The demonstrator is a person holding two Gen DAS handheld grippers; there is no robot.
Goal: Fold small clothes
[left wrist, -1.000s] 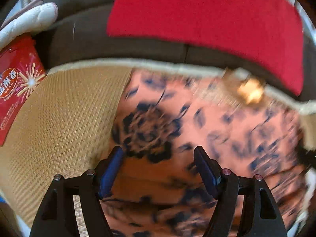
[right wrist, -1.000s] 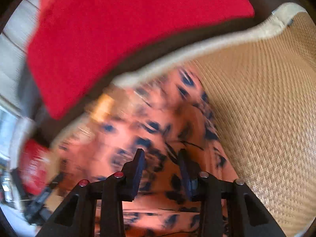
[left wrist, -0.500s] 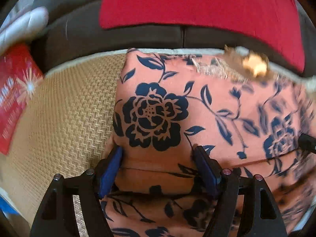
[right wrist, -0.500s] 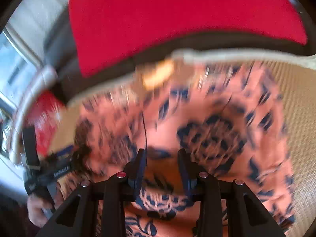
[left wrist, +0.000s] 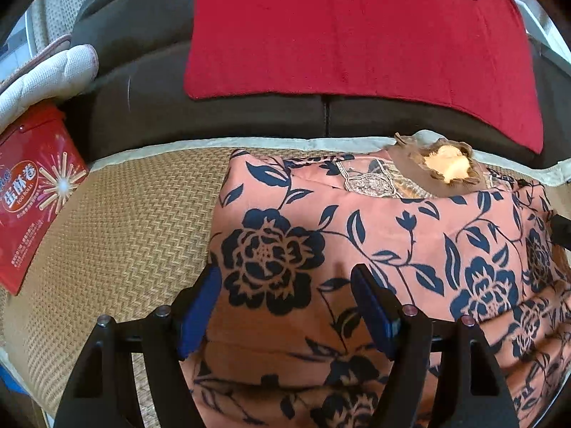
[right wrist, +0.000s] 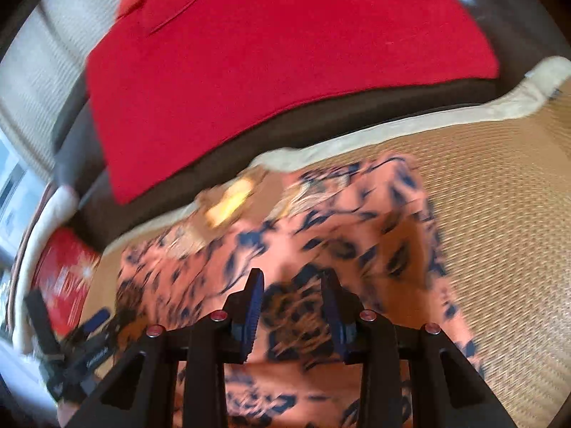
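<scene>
A salmon garment with a navy flower print (left wrist: 374,228) lies on the woven mat (left wrist: 117,228), folded over along its near side; a brown and yellow trim (left wrist: 446,167) sits at its neckline. My left gripper (left wrist: 285,285) hangs open over the garment's left part, its blue pads (left wrist: 200,306) wide apart and free of the cloth. The right wrist view is blurred: my right gripper (right wrist: 292,299) hovers over the garment (right wrist: 357,235) near a large flower, open with a narrow gap and nothing seen pinched. The left gripper (right wrist: 82,349) shows at that view's lower left.
The mat (right wrist: 499,214) covers a dark brown sofa seat with a pale border (left wrist: 285,142). A red cloth (left wrist: 357,28) hangs on the backrest. A red snack box (left wrist: 32,192) and a white quilted pad (left wrist: 53,75) lie at the left.
The right gripper has swung from the garment's right edge to over its middle and lifted a little. The left gripper has barely moved; its view has turned sharp and the cloth lies still.
</scene>
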